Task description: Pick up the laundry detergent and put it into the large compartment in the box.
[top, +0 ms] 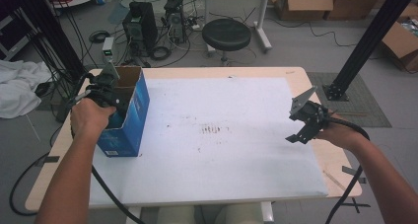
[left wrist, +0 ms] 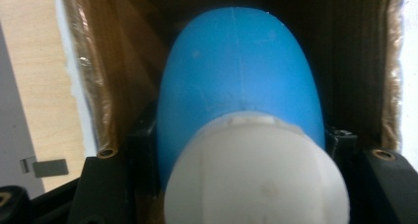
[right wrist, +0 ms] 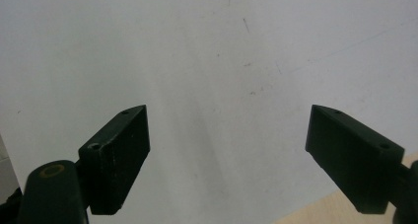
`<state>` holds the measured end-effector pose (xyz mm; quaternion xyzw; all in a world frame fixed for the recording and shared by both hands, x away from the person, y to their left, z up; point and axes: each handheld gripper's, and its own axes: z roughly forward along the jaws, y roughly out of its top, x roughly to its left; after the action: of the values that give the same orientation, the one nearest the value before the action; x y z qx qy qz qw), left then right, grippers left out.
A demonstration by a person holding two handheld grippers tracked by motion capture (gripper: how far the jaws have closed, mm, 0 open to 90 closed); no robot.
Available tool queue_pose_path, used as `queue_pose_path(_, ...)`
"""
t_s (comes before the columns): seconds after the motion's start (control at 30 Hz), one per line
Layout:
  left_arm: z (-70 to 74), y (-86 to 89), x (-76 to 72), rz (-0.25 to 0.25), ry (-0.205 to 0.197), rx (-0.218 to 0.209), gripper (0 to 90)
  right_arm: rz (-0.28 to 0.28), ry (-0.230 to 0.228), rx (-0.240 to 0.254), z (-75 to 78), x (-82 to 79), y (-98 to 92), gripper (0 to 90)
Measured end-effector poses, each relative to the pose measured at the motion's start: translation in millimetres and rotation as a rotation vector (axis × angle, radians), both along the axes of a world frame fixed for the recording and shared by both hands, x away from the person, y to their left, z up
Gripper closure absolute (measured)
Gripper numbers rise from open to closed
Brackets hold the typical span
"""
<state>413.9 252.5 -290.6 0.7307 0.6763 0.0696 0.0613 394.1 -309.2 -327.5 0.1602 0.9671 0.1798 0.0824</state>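
High view, near edge: two bare forearms come in from the bottom, each hand holding tongs.
Left tongs (top: 104,86): lowered into the open top of the blue box (top: 129,121), clamped on the blue bottle (left wrist: 241,71).
Blue bottle: smooth, rounded matte-blue plastic body with a faint mould seam, topped by a domed white cap (left wrist: 256,177); it sits inside the box, between brown walls.
Blue box: upright cardboard carton, glossy blue outside, raw brown inside, on the left part of the worktop (top: 222,160).
Right tongs (right wrist: 226,155): black wedge-shaped jaws spread wide, holding nothing, above the worktop's right side.
Worktop: pale wood edge under a white sheet, scuffed with small brown marks.
Beyond: round black stool (top: 226,34) on the floor.
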Motion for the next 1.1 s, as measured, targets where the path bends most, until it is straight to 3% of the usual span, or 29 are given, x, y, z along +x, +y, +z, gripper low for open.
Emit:
queue_pose_path(0.6, -0.9, 3.8, -1.5, 0.017, -0.001, -0.023, 37.3, -0.001, 0.004, 0.001, -1.4, -1.6, 0.6, 16.8)
queue_pose_path(1.1, 8.6, 9.9, -6.5, 0.019, -0.011, -0.073, 32.2, 0.004, 0.005, -0.001, 1.0, -2.8, 2.8, 16.8)
